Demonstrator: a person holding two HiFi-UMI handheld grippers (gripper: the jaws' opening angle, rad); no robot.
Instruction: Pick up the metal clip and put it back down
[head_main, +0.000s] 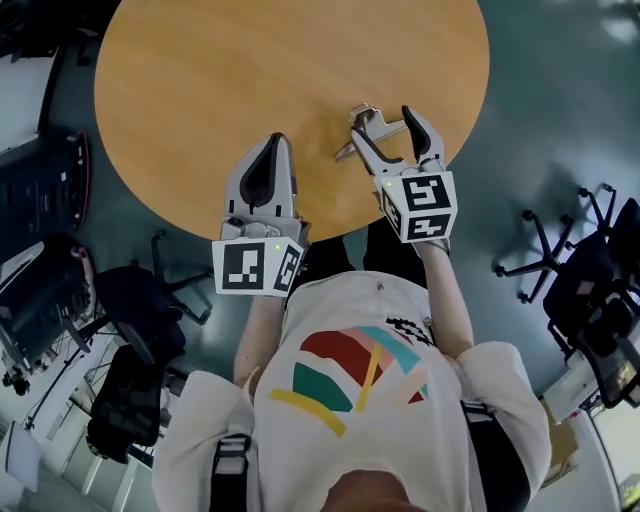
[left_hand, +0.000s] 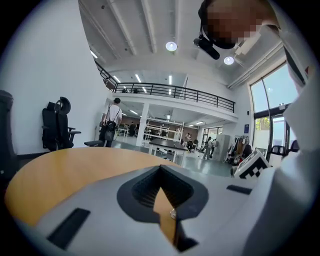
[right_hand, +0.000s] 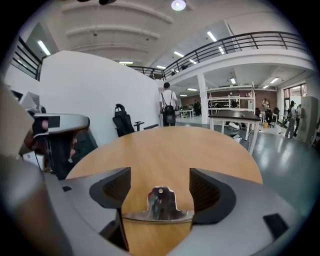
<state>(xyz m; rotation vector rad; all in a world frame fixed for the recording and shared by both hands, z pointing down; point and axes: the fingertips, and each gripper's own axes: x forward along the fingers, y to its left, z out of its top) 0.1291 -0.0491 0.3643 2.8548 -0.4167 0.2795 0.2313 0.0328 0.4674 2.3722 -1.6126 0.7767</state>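
Note:
The metal clip (head_main: 362, 116) lies on the round wooden table (head_main: 250, 70) near its front right edge. My right gripper (head_main: 383, 122) stands open around it, one finger on each side. In the right gripper view the shiny clip (right_hand: 160, 205) sits deep between the two dark pads (right_hand: 116, 186), its lever pointing away and its broad edge spanning the gap. My left gripper (head_main: 273, 143) rests on the table to the clip's left, shut and empty. Its fingertips (left_hand: 161, 169) meet in the left gripper view.
The table's rim curves just behind both grippers, with the person's body close against it. Office chairs stand on the grey floor at the right (head_main: 545, 245) and left (head_main: 135, 300). Farther off are a black chair (right_hand: 122, 120), a standing person (right_hand: 169, 107) and another table (right_hand: 235, 117).

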